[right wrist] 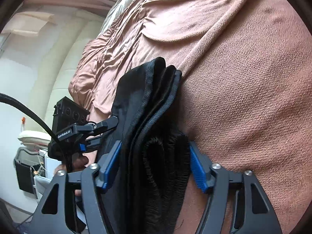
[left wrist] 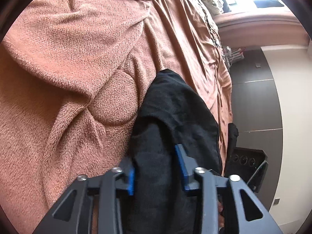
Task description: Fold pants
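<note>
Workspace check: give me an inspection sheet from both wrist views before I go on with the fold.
Surface: rumpled pink fleece blanket.
Job's things: black pants bunched in layers, elastic waistband showing.
Clutter: nothing seen on the blanket.
Grippers: left gripper and right gripper each straddle the pants, blue pads against the cloth.
Cables: black cable runs to the left gripper.
Surroundings: pale wall, dark panel.
</note>
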`<action>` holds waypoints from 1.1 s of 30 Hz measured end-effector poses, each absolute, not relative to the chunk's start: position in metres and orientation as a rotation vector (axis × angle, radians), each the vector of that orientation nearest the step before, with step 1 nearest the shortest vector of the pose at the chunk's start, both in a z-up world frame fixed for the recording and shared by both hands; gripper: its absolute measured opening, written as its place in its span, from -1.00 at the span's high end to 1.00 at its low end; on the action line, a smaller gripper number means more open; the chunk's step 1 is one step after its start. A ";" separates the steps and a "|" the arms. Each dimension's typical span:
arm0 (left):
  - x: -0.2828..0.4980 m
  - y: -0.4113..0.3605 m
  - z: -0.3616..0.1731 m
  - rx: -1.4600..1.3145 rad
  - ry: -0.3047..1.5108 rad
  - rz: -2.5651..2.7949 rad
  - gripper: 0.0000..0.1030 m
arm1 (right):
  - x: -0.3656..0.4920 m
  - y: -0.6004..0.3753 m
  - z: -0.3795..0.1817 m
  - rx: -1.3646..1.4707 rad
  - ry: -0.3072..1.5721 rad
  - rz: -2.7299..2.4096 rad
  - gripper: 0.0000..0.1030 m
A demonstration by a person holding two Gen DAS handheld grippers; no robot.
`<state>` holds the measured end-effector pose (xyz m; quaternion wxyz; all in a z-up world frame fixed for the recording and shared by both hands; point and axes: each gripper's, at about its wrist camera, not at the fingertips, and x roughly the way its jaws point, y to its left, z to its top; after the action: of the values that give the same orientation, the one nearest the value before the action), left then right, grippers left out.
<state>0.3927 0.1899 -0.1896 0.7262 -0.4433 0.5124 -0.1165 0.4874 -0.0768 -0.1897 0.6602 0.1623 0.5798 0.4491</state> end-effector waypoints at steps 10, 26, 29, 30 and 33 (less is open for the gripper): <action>0.381 0.183 -0.153 -0.938 1.046 -0.302 0.74 | 0.469 -0.079 -0.161 0.301 1.201 1.056 0.51; 0.343 0.161 -0.079 -0.847 0.899 -0.343 0.75 | 0.406 -0.110 -0.098 0.222 0.957 1.042 0.55; 0.334 0.153 -0.066 -0.824 0.876 -0.350 0.77 | 0.389 -0.122 -0.085 0.199 0.910 1.034 0.55; 0.329 0.150 -0.061 -0.818 0.868 -0.352 0.77 | 0.383 -0.126 -0.081 0.193 0.898 1.034 0.55; 0.319 0.142 -0.047 -0.803 0.844 -0.361 0.78 | 0.368 -0.141 -0.069 0.182 0.860 1.031 0.55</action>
<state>0.3194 0.1421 -0.0468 0.8197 -0.3772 0.3964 -0.1695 0.3681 -0.1407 -0.0690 0.7791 0.0842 0.3979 0.4771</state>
